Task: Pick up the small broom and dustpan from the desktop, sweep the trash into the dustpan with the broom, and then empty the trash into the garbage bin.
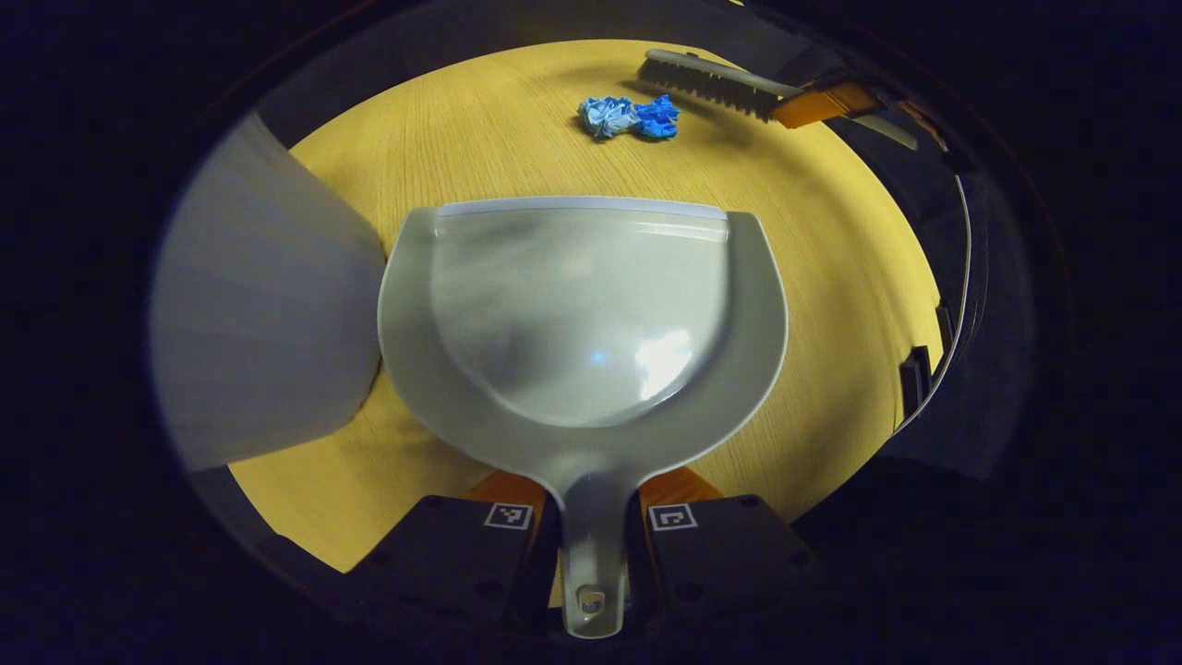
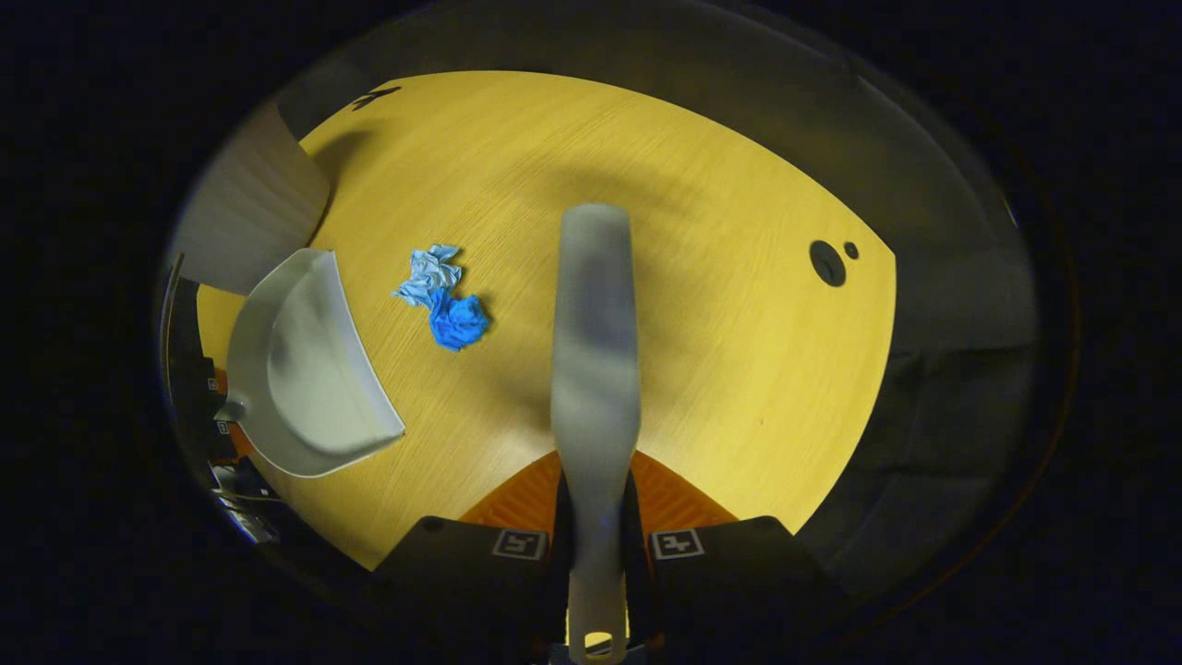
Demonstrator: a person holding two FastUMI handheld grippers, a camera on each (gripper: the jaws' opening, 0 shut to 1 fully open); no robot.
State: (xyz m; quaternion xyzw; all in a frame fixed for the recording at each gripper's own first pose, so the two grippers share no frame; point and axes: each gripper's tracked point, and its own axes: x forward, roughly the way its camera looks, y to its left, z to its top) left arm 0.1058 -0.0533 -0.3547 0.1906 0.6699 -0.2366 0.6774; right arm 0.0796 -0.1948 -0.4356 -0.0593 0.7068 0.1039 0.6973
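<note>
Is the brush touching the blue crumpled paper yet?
Apart. In the right gripper view, bare yellow desktop shows between the broom and the blue crumpled paper. The left gripper view shows the gap too.

Yellow wood-grain desktop point(image 2: 739, 351), two crumpled blue paper scraps point(image 2: 443, 300) lying touching on it

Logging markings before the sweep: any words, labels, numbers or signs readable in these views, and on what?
No readable words, brands or numbers.
Square black-and-white coded tags sit on the left gripper and on the right gripper: patterns, not text.
The dustpan, broom and desktop carry no legible marking.
</note>
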